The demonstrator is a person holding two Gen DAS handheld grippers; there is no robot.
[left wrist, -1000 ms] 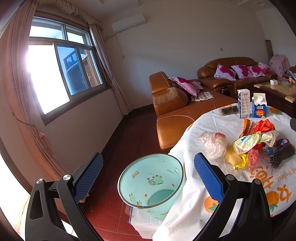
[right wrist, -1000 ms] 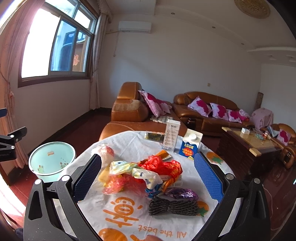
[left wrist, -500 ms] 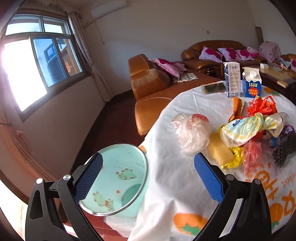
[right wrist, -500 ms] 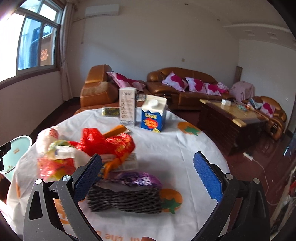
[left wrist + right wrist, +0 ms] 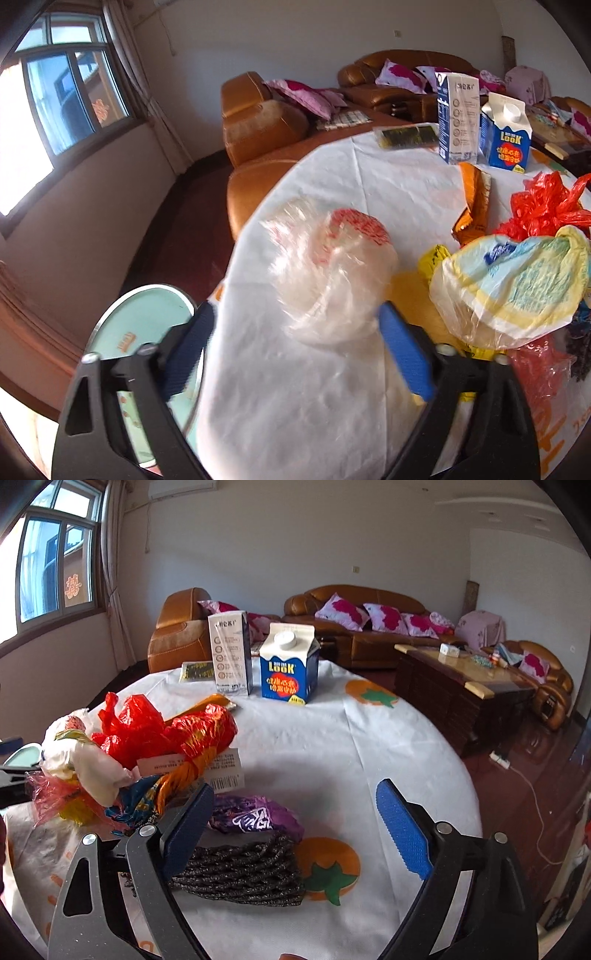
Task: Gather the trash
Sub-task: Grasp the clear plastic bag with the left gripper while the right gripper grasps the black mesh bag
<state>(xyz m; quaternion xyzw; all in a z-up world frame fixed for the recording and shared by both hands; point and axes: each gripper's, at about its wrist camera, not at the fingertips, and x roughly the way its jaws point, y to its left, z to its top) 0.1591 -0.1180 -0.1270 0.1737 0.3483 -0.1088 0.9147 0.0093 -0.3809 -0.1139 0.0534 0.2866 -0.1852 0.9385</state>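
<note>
While the trash lies heaped on the round table [image 5: 369, 746], both grippers are closing with nothing pressed between the pads yet. The left gripper [image 5: 295, 332] has its jaws apart either side of the near end of a clear plastic bag [image 5: 325, 273] with red print, close to the table edge; the right pad [image 5: 402, 354] sits just beside the bag's lower corner, the left one hangs over the edge above the pale green bin [image 5: 144, 332] on the floor below. The right gripper [image 5: 295, 819] stands open over a black foam net [image 5: 240, 875] and a purple wrapper [image 5: 255, 816] — neither is gripped so far.

The step in hand looks like a first pick-up, one piece for each hand. To do it well, the left jaws should go further in, so they bunch a good fold of the bag rather than pinch a loose corner that slides out. The bag is thin and crumpled; a full close is probably needed. Lift straight up first, so the yellow-and-blue bag [image 5: 517, 280] next to it is not dragged along, then swing over the bin. On the right, I would take the net alone — it is springy and thick, easy to clamp — and leave the wrapper for another pass. The two cartons [image 5: 288, 664] stand well behind and need no care now.
</note>
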